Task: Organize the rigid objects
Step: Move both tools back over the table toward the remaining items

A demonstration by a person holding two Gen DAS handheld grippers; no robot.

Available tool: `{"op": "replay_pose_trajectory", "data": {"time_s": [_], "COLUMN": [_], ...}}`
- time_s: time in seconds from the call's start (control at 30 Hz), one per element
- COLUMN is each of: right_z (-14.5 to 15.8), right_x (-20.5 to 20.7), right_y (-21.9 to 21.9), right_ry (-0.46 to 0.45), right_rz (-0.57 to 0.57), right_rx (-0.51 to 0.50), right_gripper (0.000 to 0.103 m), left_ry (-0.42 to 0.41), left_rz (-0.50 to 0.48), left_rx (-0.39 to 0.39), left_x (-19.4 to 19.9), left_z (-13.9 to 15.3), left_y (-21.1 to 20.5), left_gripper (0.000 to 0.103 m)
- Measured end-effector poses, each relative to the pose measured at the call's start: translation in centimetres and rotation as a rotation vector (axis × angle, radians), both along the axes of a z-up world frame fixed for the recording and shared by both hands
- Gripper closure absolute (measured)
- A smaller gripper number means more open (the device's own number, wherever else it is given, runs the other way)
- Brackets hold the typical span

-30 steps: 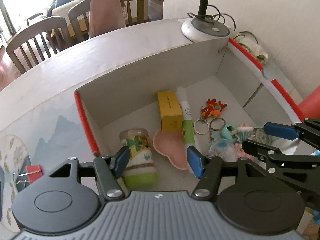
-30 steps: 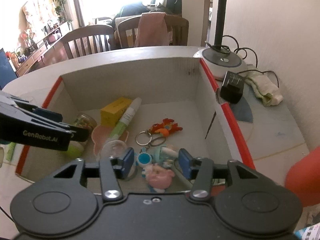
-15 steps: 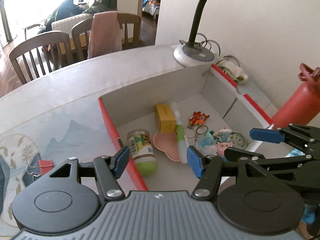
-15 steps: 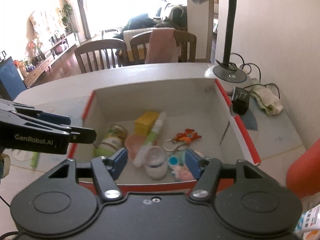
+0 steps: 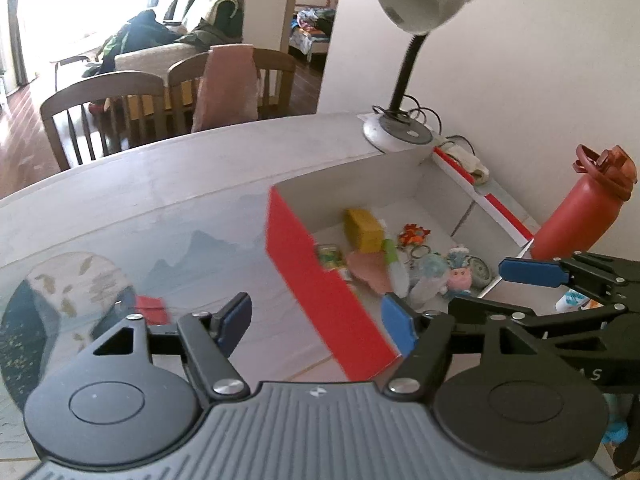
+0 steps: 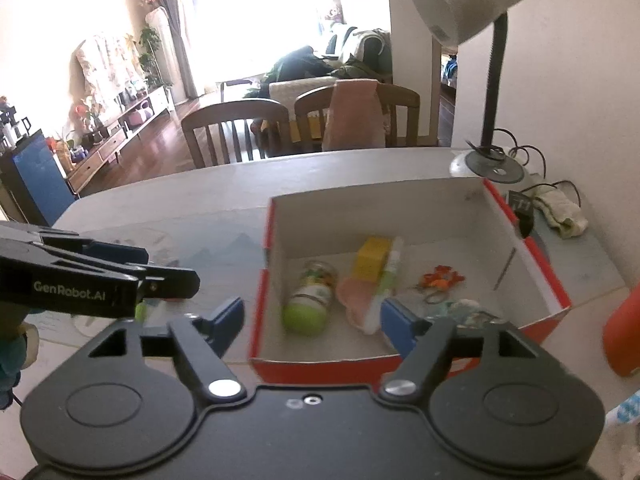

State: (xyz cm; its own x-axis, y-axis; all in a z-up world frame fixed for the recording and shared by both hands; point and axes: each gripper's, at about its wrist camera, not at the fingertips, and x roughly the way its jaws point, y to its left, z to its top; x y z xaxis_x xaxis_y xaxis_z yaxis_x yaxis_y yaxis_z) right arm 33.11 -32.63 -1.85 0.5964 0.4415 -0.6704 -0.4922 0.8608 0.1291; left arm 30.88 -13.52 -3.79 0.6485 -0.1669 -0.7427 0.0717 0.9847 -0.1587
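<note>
A red-sided cardboard box stands on the table. In it lie a green-capped jar, a yellow box, a pink cloud-shaped dish, a green-and-white tube, an orange keychain and small toys. My left gripper is open and empty, above the table at the box's near left side. My right gripper is open and empty, raised in front of the box. A red binder clip lies on the table left of the box.
A desk lamp stands behind the box with cables and a cloth beside it. A red water bottle stands right of the box. Wooden chairs are beyond the table's far edge. A printed mat covers the table's left part.
Both grippers have pulled up and back out of the box, empty. The left view has swung left, so the box now sits to the right and the lamp head shows.
</note>
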Motion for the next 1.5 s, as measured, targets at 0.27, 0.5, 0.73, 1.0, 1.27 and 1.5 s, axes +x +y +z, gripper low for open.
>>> {"op": "replay_pose_trajectory", "data": {"time_s": [0.27, 0.5, 0.73, 1.0, 1.27, 1.5], "right_z": [0.4, 0.5, -0.3, -1.3, -2.9, -5.5], "right_x": [-2.2, -2.7, -2.2, -1.2, 0.2, 2.1], "right_y": [3.9, 7.4, 10.8, 14.3, 17.7, 20.5], "right_ry": [-0.024, -0.023, 0.02, 0.051, 0.069, 0.09], "right_rz": [0.022, 0.039, 0.052, 0.079, 0.135, 0.196], "right_rx": [0.028, 0.044, 0.043, -0.005, -0.069, -0.145], "right_gripper": [0.013, 0.007, 0.005, 0.005, 0.005, 0.006], "left_ry": [-0.015, -0.039, -0.05, -0.033, -0.003, -0.01], "left_rz": [0.028, 0.056, 0.089, 0.151, 0.187, 0.24], "left_rx": [0.002, -0.003, -0.027, -0.047, -0.062, 0.018], "left_x": [-2.7, -4.7, -6.1, -6.7, -6.0, -5.6], "left_z": [0.2, 0.1, -0.9, -3.2, -6.0, -8.8], "left_y": [4.4, 7.9, 11.4, 14.6, 16.0, 15.9], "left_gripper": [0.026, 0.021, 0.018, 0.015, 0.001, 0.001]}}
